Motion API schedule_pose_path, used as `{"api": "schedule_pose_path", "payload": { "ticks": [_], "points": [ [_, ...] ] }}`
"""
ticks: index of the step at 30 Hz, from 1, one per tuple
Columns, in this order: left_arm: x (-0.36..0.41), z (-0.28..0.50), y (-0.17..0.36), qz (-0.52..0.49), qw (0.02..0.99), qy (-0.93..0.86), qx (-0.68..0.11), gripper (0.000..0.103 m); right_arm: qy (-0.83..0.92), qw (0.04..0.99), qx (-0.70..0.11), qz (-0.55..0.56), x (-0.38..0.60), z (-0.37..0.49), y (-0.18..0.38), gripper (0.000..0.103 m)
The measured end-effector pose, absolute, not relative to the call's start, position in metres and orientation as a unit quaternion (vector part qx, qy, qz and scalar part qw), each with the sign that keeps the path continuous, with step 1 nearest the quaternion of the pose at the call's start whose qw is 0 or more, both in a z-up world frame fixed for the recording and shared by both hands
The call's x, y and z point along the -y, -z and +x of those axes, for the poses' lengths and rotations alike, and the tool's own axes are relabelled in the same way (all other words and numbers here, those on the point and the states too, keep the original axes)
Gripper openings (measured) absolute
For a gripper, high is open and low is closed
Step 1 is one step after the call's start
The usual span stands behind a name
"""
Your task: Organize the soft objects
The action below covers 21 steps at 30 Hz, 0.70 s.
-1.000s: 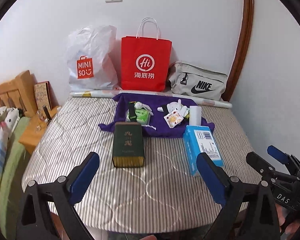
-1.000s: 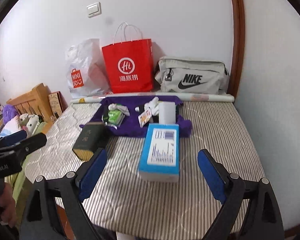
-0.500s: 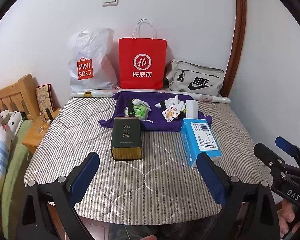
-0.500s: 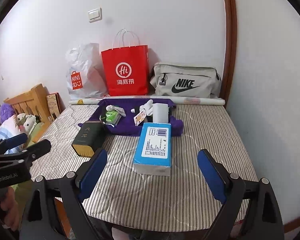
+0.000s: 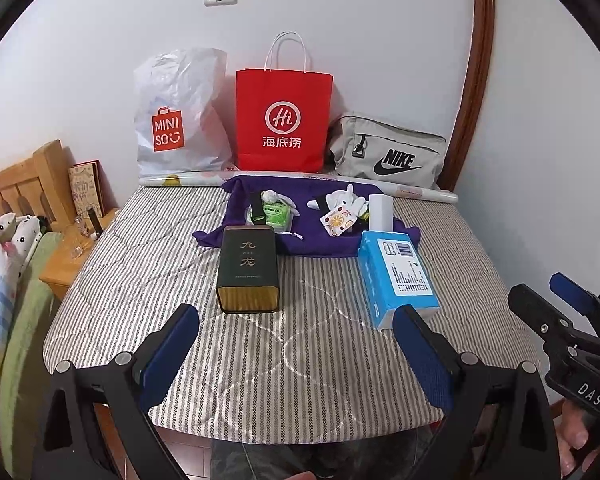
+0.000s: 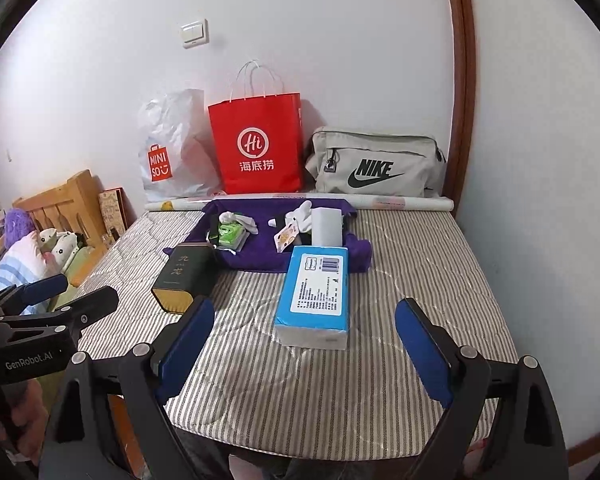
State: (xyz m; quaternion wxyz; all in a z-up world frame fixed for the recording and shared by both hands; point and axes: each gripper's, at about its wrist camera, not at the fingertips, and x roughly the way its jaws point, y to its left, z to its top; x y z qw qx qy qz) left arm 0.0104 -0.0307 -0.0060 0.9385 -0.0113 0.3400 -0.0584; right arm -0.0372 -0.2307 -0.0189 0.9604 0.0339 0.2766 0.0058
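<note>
both grippers hanging spread and empty at the near edge; soft items lying straight ahead at the far side.

i am holding my left gripper [image 5: 296, 348] and my right gripper [image 6: 304, 344] with jaws wide apart, gripping nothing, over the near edge of the striped mattress [image 5: 260, 360]. the soft items are sitting on the purple cloth [image 5: 312, 240], well apart from both grippers, beyond the dark green tin [image 5: 248, 270] and the blue tissue pack [image 6: 316, 292]. the green packet [image 5: 276, 214] is lying ahead of my left gripper, past the tin. the white soft toy [image 6: 302, 216] is lying ahead of my right gripper, past the tissue pack, whose long axis is running straight away from me. judgement: each arm is nearer its own side's item.
</note>
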Motion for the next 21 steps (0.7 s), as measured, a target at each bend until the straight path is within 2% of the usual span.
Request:
{"api": "schedule_pose_path", "payload": {
  "ticks": [21],
  "points": [
    [0.0307,0.0065,0.006,-0.012,0.938,0.06,-0.34,0.098,-0.012,0.96,-0.276,0.03,0.2275,-0.0387,0.0187,0.091]
  ]
}}
